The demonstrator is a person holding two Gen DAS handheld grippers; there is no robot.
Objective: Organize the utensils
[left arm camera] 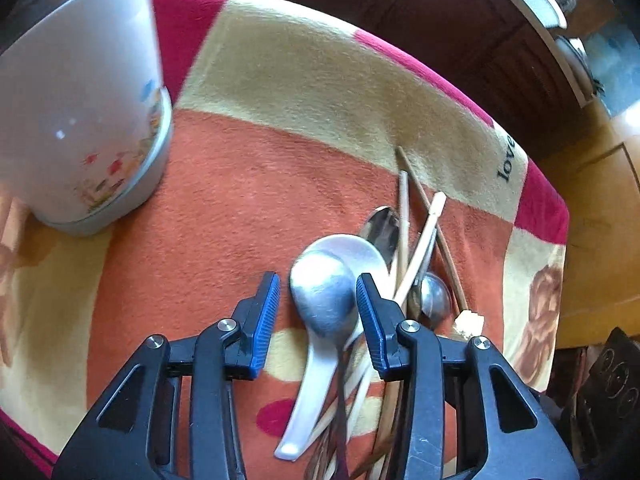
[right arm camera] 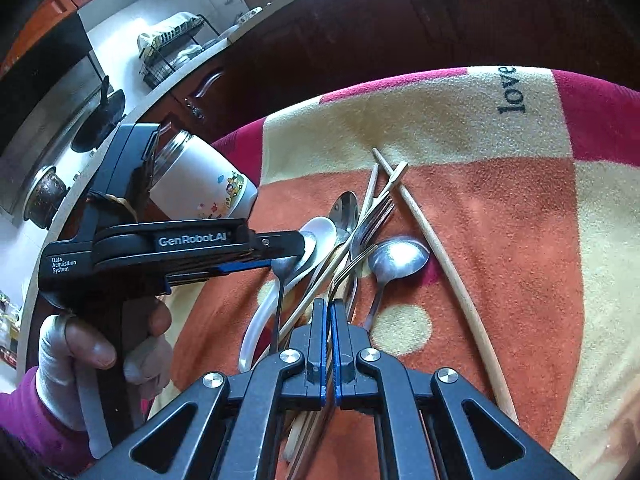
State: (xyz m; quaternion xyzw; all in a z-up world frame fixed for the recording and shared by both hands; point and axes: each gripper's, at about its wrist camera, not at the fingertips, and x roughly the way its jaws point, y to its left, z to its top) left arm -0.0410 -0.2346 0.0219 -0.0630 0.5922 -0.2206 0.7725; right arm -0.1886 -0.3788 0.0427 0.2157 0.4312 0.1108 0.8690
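Note:
A pile of utensils lies on a patterned cloth (left arm camera: 280, 80): metal spoons, forks, chopsticks (left arm camera: 404, 220) and a white ceramic spoon (left arm camera: 348, 246). My left gripper (left arm camera: 318, 300) points steeply down over the pile. The bowl of a metal spoon (left arm camera: 322, 292) sits between its blue pads; cloth still shows between the spoon and the left pad (left arm camera: 268, 312), so the pads are not pressing on it. In the right wrist view my right gripper (right arm camera: 328, 312) is shut, and the thin handle of a fork (right arm camera: 356, 258) runs in between its pads. A white cartoon-print cup (left arm camera: 80, 100) stands upright at the left.
A long wooden chopstick (right arm camera: 452, 272) lies apart to the right of the pile, beside another metal spoon (right arm camera: 396, 258). A gloved hand (right arm camera: 80, 344) holds the left gripper (right arm camera: 298, 258). Behind the cloth are dark wooden cabinets and a counter with a dish rack (right arm camera: 172, 48).

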